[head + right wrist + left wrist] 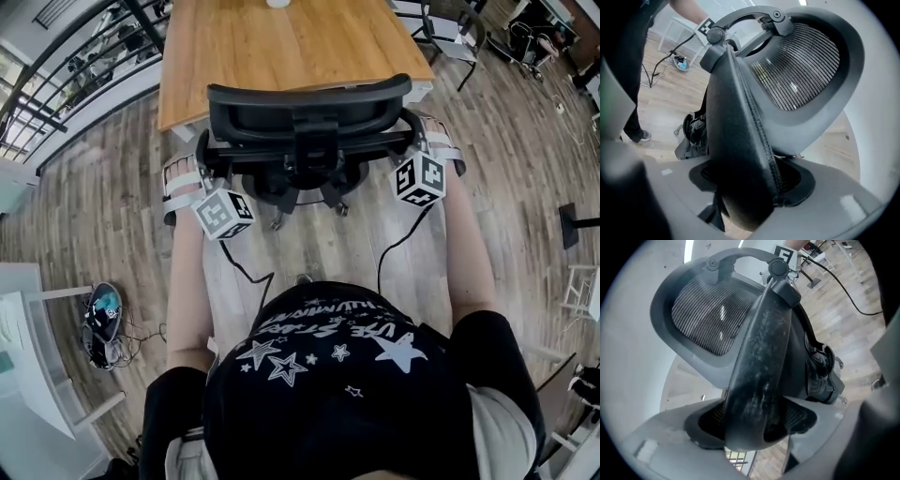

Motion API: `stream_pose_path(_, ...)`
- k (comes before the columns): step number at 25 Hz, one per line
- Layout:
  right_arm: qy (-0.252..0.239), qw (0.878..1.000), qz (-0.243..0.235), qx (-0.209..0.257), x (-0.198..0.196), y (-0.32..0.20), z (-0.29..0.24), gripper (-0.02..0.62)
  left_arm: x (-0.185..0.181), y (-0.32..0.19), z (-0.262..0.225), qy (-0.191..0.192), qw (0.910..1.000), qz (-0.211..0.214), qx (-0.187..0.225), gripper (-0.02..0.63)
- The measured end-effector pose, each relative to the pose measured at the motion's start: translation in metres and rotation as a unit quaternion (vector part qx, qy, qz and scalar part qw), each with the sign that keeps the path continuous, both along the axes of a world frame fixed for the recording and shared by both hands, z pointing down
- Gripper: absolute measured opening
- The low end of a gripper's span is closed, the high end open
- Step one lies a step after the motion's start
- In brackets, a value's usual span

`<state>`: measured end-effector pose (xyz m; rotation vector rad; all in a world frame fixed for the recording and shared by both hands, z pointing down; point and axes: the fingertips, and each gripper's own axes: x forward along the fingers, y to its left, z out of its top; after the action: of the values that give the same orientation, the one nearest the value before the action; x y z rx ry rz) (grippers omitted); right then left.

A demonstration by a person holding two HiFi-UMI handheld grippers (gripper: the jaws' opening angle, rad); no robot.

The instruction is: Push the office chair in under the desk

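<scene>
The black office chair (309,122) stands with its mesh back toward me and its seat under the front edge of the wooden desk (281,47). My left gripper (200,159) is at the chair's left armrest (761,371), which fills the space between its jaws, pressed from both sides. My right gripper (415,141) is at the right armrest (736,140) and clamps it the same way. Both gripper views show the mesh backrest (708,319) (797,70) beyond the armrest. The chair's wheeled base (305,202) peeks out below the seat.
The floor is wood plank. A bundle of cables and a small device (101,319) lie at the left beside white furniture (37,366). A railing (56,66) runs along the upper left. Another chair (450,28) stands at the upper right, and a black stand base (570,225) at the right.
</scene>
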<state>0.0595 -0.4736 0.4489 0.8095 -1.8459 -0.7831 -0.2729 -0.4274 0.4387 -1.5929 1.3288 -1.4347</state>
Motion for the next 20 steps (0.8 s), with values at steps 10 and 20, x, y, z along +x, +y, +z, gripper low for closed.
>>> stream_pose_path(10, 0.001, 1.0, -0.002, 0.002, -0.008, -0.056, 0.005, 0.298, -0.01, -0.058, 0.002, -0.014, 0.9998, -0.013, 0.007, 0.348)
stream_pose_path(20, 0.007, 1.0, -0.027, -0.011, -0.013, -0.137, 0.004, 0.296, -0.015, -0.122, 0.004, -0.022, 0.9985, -0.044, -0.024, 0.348)
